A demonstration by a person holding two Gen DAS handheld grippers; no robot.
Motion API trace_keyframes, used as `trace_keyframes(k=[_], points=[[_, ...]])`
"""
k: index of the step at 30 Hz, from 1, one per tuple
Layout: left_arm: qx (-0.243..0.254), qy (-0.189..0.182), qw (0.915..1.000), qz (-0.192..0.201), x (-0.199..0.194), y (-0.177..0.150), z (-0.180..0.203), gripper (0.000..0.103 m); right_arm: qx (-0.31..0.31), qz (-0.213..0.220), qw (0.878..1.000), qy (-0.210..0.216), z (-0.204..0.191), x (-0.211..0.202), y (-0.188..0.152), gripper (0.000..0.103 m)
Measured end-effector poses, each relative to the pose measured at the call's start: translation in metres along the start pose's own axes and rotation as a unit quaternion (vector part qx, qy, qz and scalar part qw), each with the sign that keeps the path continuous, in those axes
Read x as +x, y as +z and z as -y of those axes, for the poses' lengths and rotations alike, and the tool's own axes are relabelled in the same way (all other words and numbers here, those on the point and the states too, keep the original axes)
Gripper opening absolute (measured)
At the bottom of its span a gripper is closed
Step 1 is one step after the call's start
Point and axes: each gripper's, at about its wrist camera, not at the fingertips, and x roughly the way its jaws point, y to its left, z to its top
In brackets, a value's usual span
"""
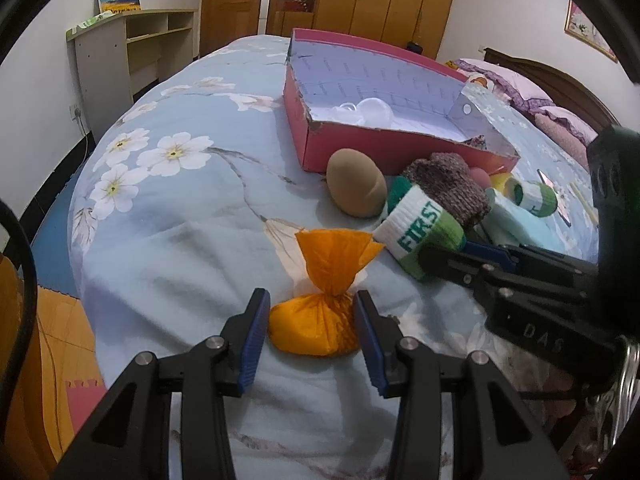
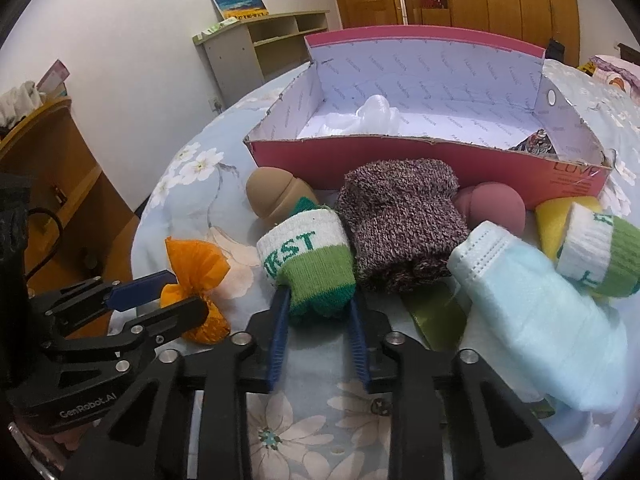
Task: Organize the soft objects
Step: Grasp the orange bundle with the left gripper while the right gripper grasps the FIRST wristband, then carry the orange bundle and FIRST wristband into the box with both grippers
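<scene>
Only the left wrist view takes in the bare sweep of pale blue flowered bedspread (image 1: 168,216) and the tan egg-shaped foam sponge (image 1: 355,182) whole. The right wrist view alone lays out the far end of the heap: a light blue pleated face mask (image 2: 532,304), a yellow sponge block (image 2: 550,224) and a second green and white rolled sock (image 2: 600,256).

At the left, the left gripper (image 1: 311,308) stands spread wide on either side of an orange cloth pouch tied at its neck (image 1: 320,316). The blue pads sit just beside the pouch's round body, and contact cannot be made out. The pouch lies on the bedspread, apart from the heap.

Further right, the right gripper (image 2: 320,308) has its blue pads against both sides of a rolled green and white sock lettered FIRST (image 2: 310,264), closed in on its lower end. The sock leans against a rolled brown-grey knitted sock (image 2: 400,228).

Behind the heap, a dusty pink round sponge (image 2: 496,208) is wedged against the near wall of a red cardboard box with a white lining (image 2: 400,160). Clear crumpled plastic (image 2: 372,118) lies inside it. The knitted sock and mask crowd the ground to the right of the held sock.
</scene>
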Motion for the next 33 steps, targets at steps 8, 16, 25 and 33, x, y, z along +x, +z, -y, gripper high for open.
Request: trace_keyframes(k=[8,16,25,33], points=[[0.005,0.002,1.0000,0.002,-0.003,-0.002,0.002,0.042,-0.003,0.011,1.000,0.004,-0.001,-0.009,-0.002,0.019],[-0.001,-0.006,0.9999,0.015,-0.014,-0.002,0.002,0.025,-0.001,0.025,1.000,0.010,-0.001,-0.022,-0.006,0.019],[0.004,-0.012,0.9995,0.030,-0.028,0.002,0.011,0.024,-0.002,0.056,0.998,0.009,0.001,-0.047,-0.006,0.019],[0.009,-0.015,0.9981,0.059,-0.043,0.023,0.018,0.024,-0.004,0.080,0.997,-0.001,0.008,-0.068,0.000,0.019]])
